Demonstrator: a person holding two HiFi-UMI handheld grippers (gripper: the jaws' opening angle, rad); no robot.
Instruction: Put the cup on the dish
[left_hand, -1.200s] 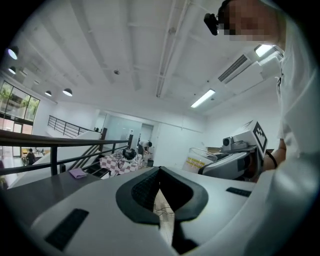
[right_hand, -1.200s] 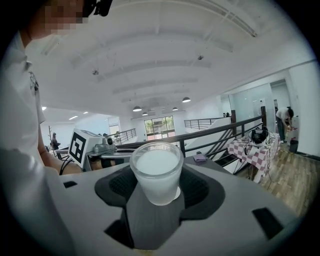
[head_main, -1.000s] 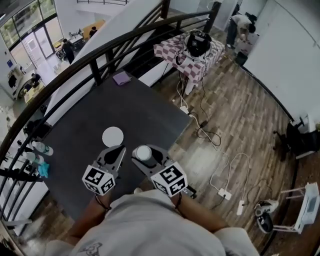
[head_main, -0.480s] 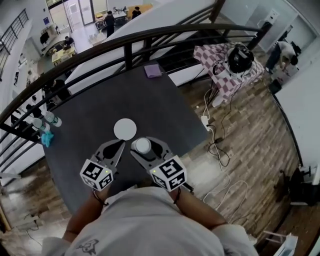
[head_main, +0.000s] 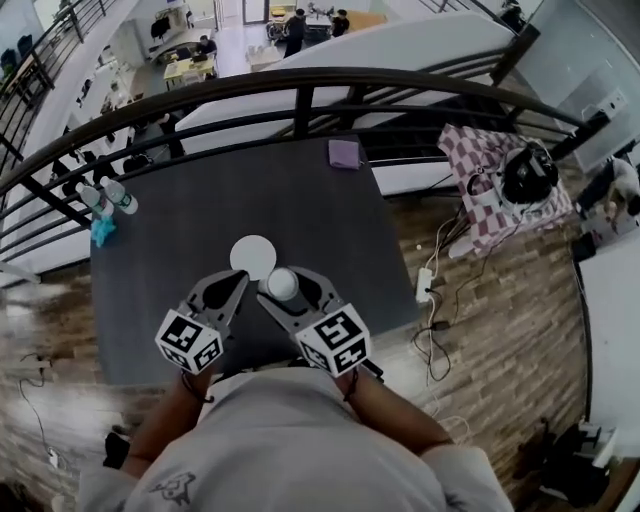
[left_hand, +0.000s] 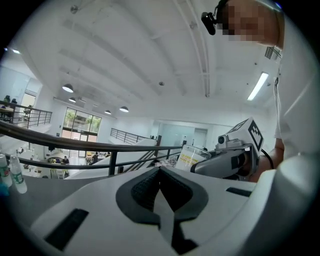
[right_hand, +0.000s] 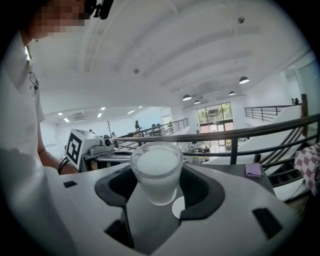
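Observation:
A small clear cup (head_main: 282, 284) of white liquid hangs just above the dark table (head_main: 160, 250), with my right gripper (head_main: 283, 280) shut on it. From the right gripper view the cup (right_hand: 156, 172) stands upright between the jaws of the right gripper (right_hand: 157, 175). The flat white dish (head_main: 252, 257) lies on the table just ahead and left of the cup, and shows as a small disc (right_hand: 178, 207) below it. My left gripper (head_main: 235, 283) is beside it on the left, shut and empty (left_hand: 160, 172). The left gripper view catches the cup (left_hand: 192, 156).
A purple cloth (head_main: 344, 153) lies at the table's far edge. Two bottles (head_main: 110, 195) and a teal object (head_main: 103, 232) sit at the left edge. A black railing (head_main: 300, 100) runs behind the table. A checkered side table (head_main: 505, 195) and cables stand to the right.
The head view has swung round, so the table sits squarer in frame. My right gripper has carried the cup closer to the dish. The left gripper keeps its place beside it.

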